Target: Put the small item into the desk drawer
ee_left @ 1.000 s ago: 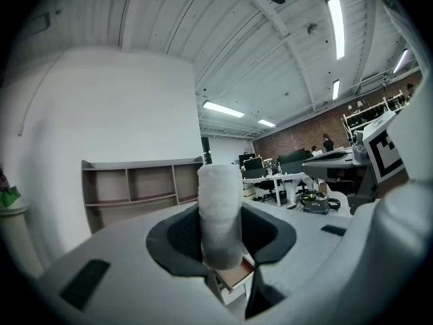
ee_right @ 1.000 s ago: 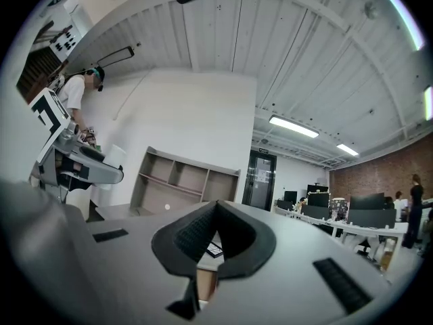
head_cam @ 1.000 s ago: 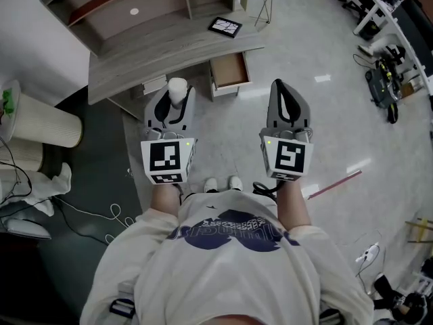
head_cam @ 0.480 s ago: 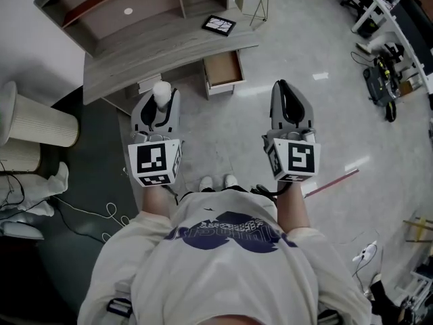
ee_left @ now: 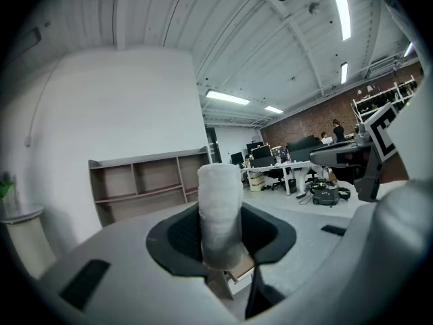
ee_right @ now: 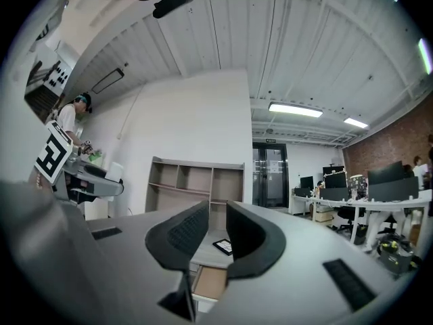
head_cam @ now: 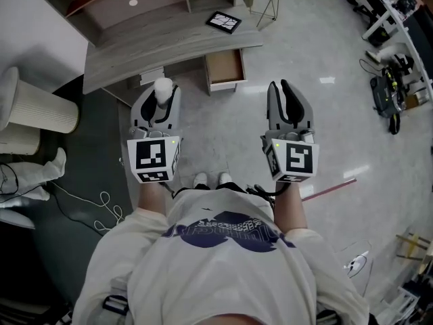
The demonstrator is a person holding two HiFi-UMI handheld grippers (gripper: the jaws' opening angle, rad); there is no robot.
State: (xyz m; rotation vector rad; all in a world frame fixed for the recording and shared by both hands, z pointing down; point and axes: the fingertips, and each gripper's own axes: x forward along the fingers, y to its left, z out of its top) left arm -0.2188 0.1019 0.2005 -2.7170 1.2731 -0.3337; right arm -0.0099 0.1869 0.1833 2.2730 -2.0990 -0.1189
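Office floor, surface point(head_cam: 169, 46) with open drawer point(head_cam: 224, 70) ahead; left tool point(head_cam: 161, 100) clamps small white roll point(ee_left: 220, 208); right tool point(head_cam: 279, 88) jaws just opening, nothing between.

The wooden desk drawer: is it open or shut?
Open: the wooden desk drawer juts out from under the grey desk top, its brown inside visible from above.

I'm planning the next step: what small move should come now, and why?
Probably carry the left claw forward toward the desk drawer: it grips the white cylinder, and the drawer stands open ahead, well apart from it.
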